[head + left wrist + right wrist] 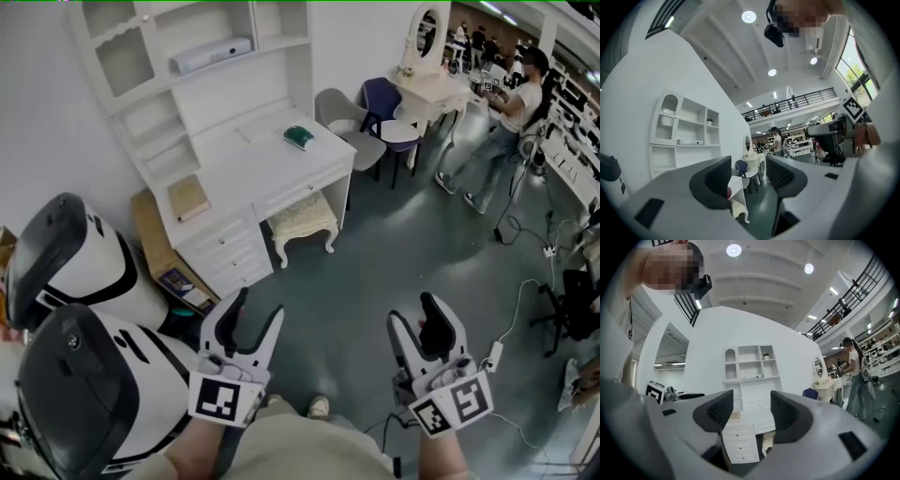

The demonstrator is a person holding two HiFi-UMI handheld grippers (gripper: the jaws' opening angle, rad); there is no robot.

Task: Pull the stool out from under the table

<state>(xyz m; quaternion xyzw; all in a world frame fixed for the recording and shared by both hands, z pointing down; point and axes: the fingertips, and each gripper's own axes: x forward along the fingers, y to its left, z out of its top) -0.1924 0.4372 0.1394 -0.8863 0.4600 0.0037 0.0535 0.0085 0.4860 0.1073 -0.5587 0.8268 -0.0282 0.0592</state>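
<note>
A cream stool (302, 219) with a padded seat and curved legs stands tucked partly under the white desk (234, 159) with a shelf unit on top. Both grippers hang well short of it, above the dark green floor. My left gripper (254, 313) is open with nothing between its fingers; the stool's leg (740, 211) shows past its jaws in the left gripper view. My right gripper (424, 317) is open and empty too; the desk's drawers (740, 441) and the stool (768, 440) lie ahead of it.
Two white and black robot bodies (80, 323) stand close at my left. Grey and purple chairs (370, 117) and a dressing table (431, 80) stand right of the desk. A person (502, 122) stands at the far right. Cables (525, 281) trail on the floor.
</note>
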